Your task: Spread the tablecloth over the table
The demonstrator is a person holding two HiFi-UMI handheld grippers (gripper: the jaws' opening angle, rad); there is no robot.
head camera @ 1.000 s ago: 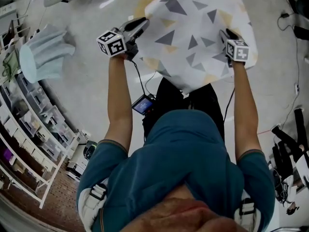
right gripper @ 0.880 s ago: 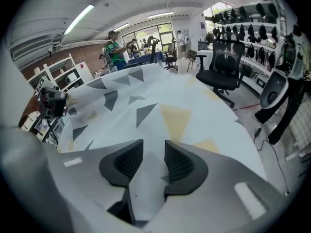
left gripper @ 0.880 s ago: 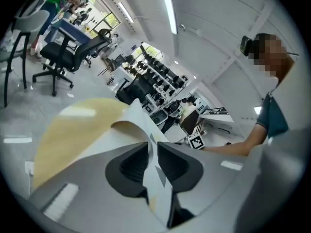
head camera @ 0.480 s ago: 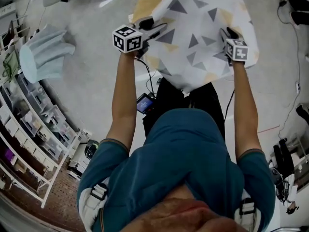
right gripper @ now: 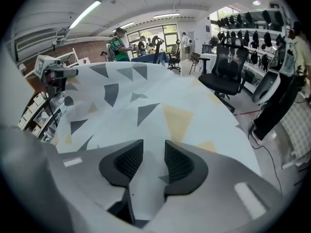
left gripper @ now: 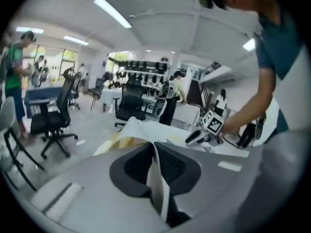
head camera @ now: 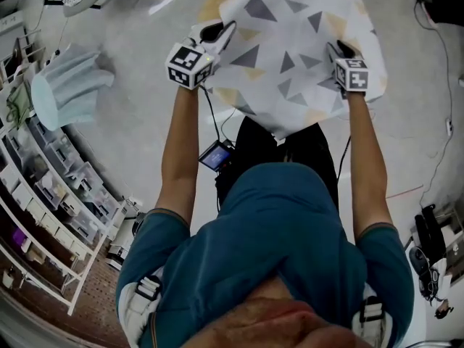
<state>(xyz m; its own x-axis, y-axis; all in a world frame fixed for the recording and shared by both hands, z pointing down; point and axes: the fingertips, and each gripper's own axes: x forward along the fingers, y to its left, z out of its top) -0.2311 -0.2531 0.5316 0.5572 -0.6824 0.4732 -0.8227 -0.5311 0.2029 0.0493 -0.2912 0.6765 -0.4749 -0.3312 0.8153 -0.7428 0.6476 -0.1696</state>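
Holds tablecloth (head camera: pixel 290 56) at two edge points to stretch it flat: left hand-held gripper (head camera: pixel 216 32) just closed tight on hem, right hand-held gripper (head camera: pixel 336 49) clamped on thicker fold.

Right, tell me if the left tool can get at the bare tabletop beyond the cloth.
Probably yes: the bare tabletop lies just past the left tool, nothing between. But its jaws have just closed on the tablecloth edge, so the cloth would come along.
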